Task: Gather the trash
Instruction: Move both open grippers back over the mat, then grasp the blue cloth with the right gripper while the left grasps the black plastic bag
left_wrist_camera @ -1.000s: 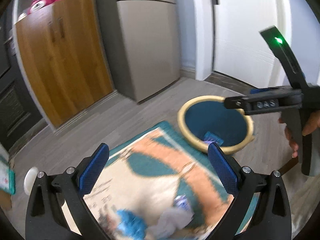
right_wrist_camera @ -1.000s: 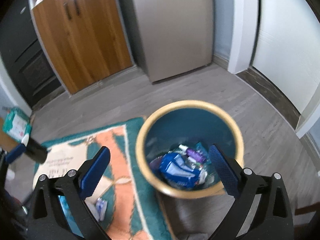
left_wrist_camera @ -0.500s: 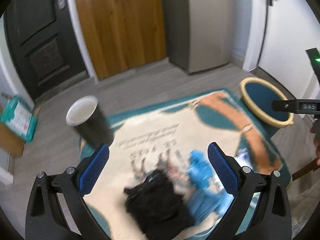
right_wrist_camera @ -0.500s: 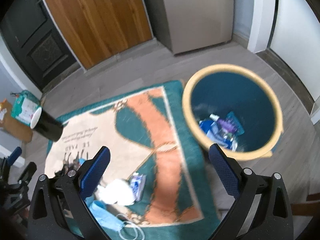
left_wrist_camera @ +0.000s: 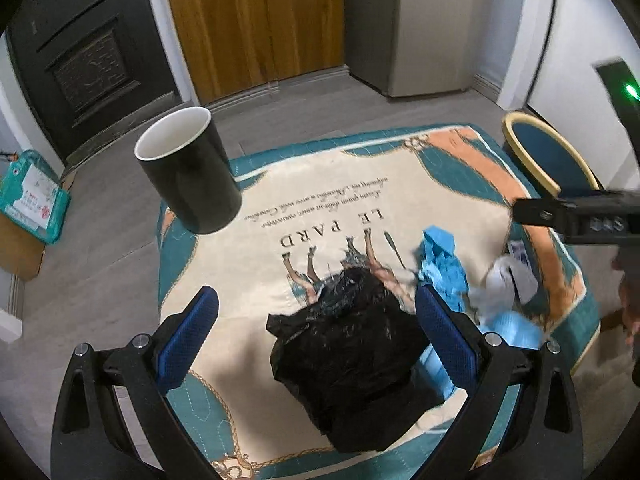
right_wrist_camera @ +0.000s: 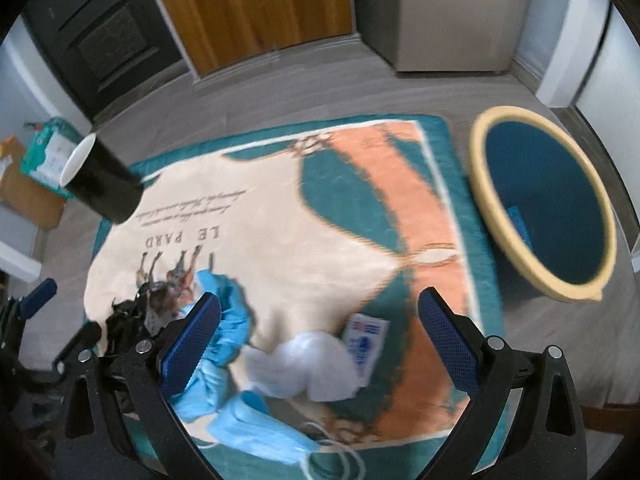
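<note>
- The left gripper (left_wrist_camera: 316, 320) hangs above the rug (left_wrist_camera: 332, 200) with its jaws spread wide and nothing between them; a crumpled black plastic bag (left_wrist_camera: 352, 360) lies on the rug straight below the gap.
- The right gripper (right_wrist_camera: 318, 320) is likewise spread wide and holds nothing; under it lies a crumpled white tissue (right_wrist_camera: 304, 368).
- Touching the tissue on its right side is a small white packet with blue print (right_wrist_camera: 366, 340).
- A blue glove (right_wrist_camera: 224, 320) lies crumpled to the left of the tissue, partly behind the right gripper's left finger; in the left wrist view the same glove (left_wrist_camera: 442, 268) sits just right of the black bag.
- A blue face mask (right_wrist_camera: 260, 428) with white ear loops lies at the near edge of the rug, just below the tissue and glove.
- The bin (right_wrist_camera: 500, 184), dark blue inside with a pale yellow rim, stands on the grey floor just off the rug's right edge, well apart from the pile of trash; some blue scrap shows inside it.
- A black cup with a white inside (left_wrist_camera: 188, 172) stands at the rug's far left corner, apart from everything else.
- A teal package (left_wrist_camera: 32, 196) rests on a cardboard box by the left wall.
- A wooden cabinet (left_wrist_camera: 256, 20) and a dark door (left_wrist_camera: 88, 48) stand along the far wall.
</note>
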`<state>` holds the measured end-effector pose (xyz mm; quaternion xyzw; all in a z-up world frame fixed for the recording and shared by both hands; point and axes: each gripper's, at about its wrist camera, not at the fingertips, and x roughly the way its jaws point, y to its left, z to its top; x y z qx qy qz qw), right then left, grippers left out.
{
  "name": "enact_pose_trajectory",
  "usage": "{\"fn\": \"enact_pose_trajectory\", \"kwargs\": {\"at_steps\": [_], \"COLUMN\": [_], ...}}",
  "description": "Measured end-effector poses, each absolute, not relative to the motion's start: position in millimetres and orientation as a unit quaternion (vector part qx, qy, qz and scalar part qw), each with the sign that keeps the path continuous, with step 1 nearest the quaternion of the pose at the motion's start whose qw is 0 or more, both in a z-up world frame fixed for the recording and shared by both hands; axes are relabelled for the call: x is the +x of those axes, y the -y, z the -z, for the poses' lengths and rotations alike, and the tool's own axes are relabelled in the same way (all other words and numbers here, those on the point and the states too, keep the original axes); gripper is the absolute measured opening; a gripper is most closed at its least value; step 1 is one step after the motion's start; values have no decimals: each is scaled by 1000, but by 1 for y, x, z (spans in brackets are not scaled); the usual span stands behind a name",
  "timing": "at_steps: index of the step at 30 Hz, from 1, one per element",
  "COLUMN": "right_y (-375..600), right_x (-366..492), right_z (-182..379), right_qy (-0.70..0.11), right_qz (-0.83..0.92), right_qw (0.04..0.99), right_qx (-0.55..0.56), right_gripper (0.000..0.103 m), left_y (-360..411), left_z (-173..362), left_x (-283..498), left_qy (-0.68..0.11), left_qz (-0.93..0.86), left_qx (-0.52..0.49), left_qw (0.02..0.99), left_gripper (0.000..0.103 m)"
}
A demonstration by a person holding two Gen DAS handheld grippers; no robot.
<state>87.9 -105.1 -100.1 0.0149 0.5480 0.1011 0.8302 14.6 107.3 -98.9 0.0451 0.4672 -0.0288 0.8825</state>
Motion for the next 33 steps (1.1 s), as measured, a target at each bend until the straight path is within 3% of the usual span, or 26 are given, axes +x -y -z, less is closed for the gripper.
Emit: {"fn": "enact_pose_trajectory", "kwargs": {"at_steps": [10,12,14,19,24,29,32,33], "right_y": [63,58,52,47,42,38,38,39], "right_x": [96,98,101,108,112,112,111,111], "right_z": [118,120,125,135,146,146,144,143], "right_qy": [-575,-576,-581,-593,-602,-601,-598,-598], "right_qz": [-119,-122,-127,-144,-154,-173,-179,-179], "right_qw": [807,806,803,791,783,780,781,781], "right_qx": [66,55,41,41,24,17,13,12], "right_gripper": [94,86,68,53,39,18,18,17], "left_y": [-91,-88,-86,-85,-77,-70,-70,-71], "left_z": [117,118,117,108,121,129,125,122], "left_x": [15,16,16,16,21,24,28,28], "left_qy": [-488,-490,-489,-479,-500,-508,-498,-492], "left_qz": [69,78,86,104,118,129,132,130], "left_qx": [71,72,72,47,55,74,63,63], "left_qw": [867,865,865,871,856,849,855,858], "left_gripper": [97,97,97,96,78,46,25,23]}}
